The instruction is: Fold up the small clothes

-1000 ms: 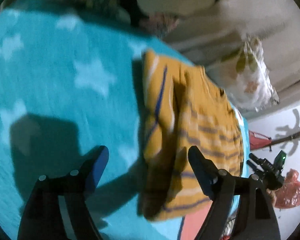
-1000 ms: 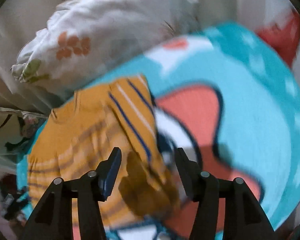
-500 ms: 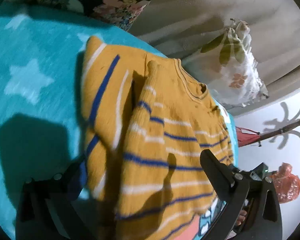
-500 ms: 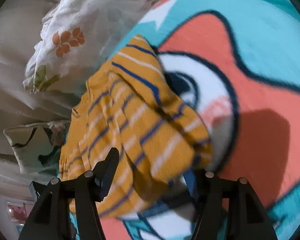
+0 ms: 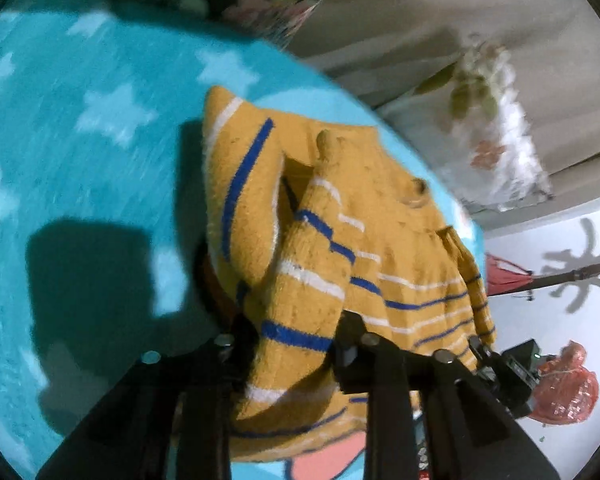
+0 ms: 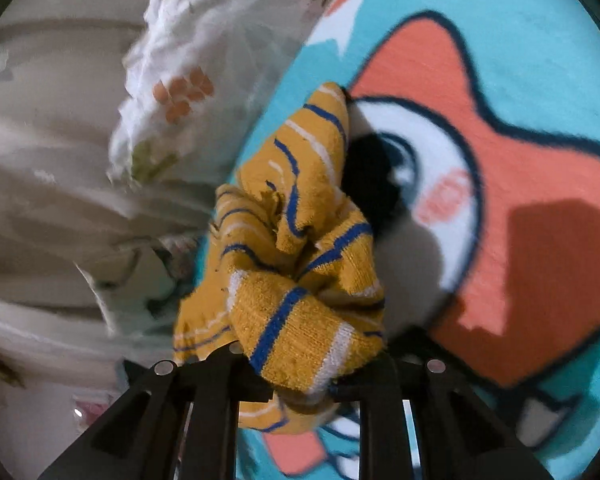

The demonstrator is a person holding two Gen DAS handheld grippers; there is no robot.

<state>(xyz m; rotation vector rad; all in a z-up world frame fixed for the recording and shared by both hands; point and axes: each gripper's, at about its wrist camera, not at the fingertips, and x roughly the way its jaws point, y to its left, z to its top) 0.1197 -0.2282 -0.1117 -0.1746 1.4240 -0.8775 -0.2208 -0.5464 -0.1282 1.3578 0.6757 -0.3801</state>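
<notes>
A small mustard-yellow sweater [image 5: 340, 248] with blue and white stripes lies on a turquoise blanket [image 5: 80, 160] with white stars. My left gripper [image 5: 292, 344] is shut on a bunched fold of the sweater near its lower hem. In the right wrist view the sweater [image 6: 296, 240] is crumpled and lifted off the blanket [image 6: 540, 60], which bears an orange cartoon face. My right gripper [image 6: 300, 364] is shut on another edge of the sweater. The fingertips of both grippers are hidden by the cloth.
A white floral pillow [image 5: 504, 152] and beige bedding [image 6: 40, 120] lie beyond the blanket's edge. A red plastic bag [image 5: 568, 392] lies on the white floor at the right, and part of the other gripper [image 5: 512, 372] shows there.
Both grippers have closed on the sweater. They were open around it before. The right side of the sweater has bunched up and lifted off the blanket.
</notes>
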